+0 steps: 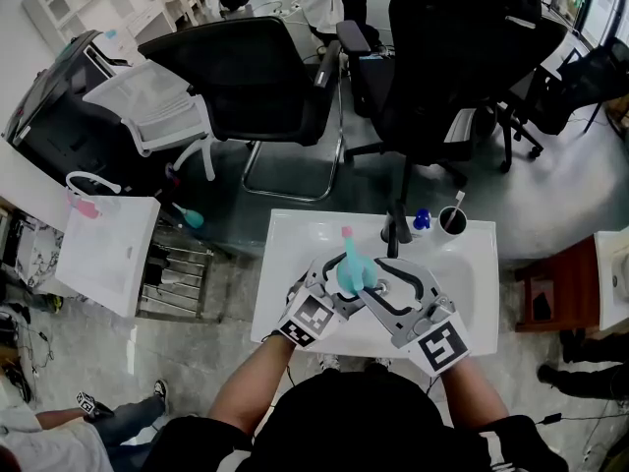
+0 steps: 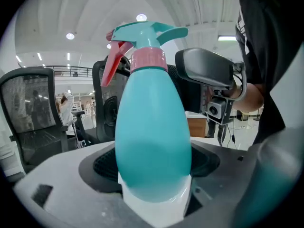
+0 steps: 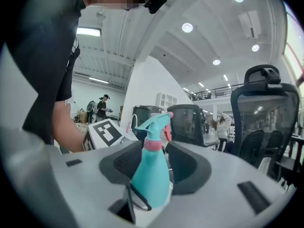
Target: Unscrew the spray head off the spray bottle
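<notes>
Office chairs (image 1: 246, 77) are ringing a white tabletop (image 1: 295, 254). Centre frame, left tool (image 1: 339, 285) is clamping the spray bottle (image 2: 152, 141); right tool (image 1: 381, 285) is gaping, seemingly untouching, around its spray head (image 3: 154, 127). Unscrewing is underway; closing on the head and twisting is looking due.

Bright, even indoor light. In the gripper views we see round ceiling lamps (image 3: 187, 27) and a strip light (image 3: 89, 31) glowing overhead; shadows stay soft. Wide-angle optics bend the room and blacken the corners. The spray bottle (image 2: 152, 141) is sharp, the near foreground below it blurred. In the head view the white table (image 1: 480, 271) glares mildly.
</notes>
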Demonstrator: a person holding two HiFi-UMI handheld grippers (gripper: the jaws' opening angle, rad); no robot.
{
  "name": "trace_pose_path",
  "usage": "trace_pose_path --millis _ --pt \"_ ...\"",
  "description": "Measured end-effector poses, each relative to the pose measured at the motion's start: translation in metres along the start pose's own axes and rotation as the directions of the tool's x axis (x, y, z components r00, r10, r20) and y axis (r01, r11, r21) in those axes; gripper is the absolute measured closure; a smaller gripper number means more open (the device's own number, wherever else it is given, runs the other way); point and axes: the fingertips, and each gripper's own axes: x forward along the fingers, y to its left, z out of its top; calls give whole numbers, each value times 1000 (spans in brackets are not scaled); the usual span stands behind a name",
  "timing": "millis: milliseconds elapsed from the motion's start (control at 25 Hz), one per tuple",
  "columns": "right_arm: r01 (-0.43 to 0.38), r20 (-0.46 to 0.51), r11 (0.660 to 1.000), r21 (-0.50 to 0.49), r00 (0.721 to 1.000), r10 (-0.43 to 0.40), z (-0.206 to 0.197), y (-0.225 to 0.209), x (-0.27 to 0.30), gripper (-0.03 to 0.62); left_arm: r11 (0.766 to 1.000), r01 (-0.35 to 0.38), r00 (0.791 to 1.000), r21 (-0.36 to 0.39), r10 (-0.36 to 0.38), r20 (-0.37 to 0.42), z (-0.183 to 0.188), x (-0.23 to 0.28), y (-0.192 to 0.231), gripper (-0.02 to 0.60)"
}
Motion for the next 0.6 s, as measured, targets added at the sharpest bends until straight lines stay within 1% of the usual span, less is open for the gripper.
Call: trace_pose_path --millis 120,240,320,440,600 --pt "21 -13 999 28 1000 -21 0 -1 3 411 1000 -11 1000 0 11 -9 -3 3 0 173" --pt "47 -22 997 56 999 -46 -1 -3 7 411 998 -50 998 -37 49 -24 -9 7 1 173" --pt "62 -13 994 88 998 -61 -1 -3 10 411 996 -74 997 -56 72 -26 -6 11 1 173" --pt "95 -6 988 121 995 -95 0 -6 11 415 995 -76 997 -68 75 -18 -2 14 -3 173" --pt "115 -25 989 98 993 -113 -3 -11 12 425 997 -60 998 -44 59 -22 0 15 -8 173"
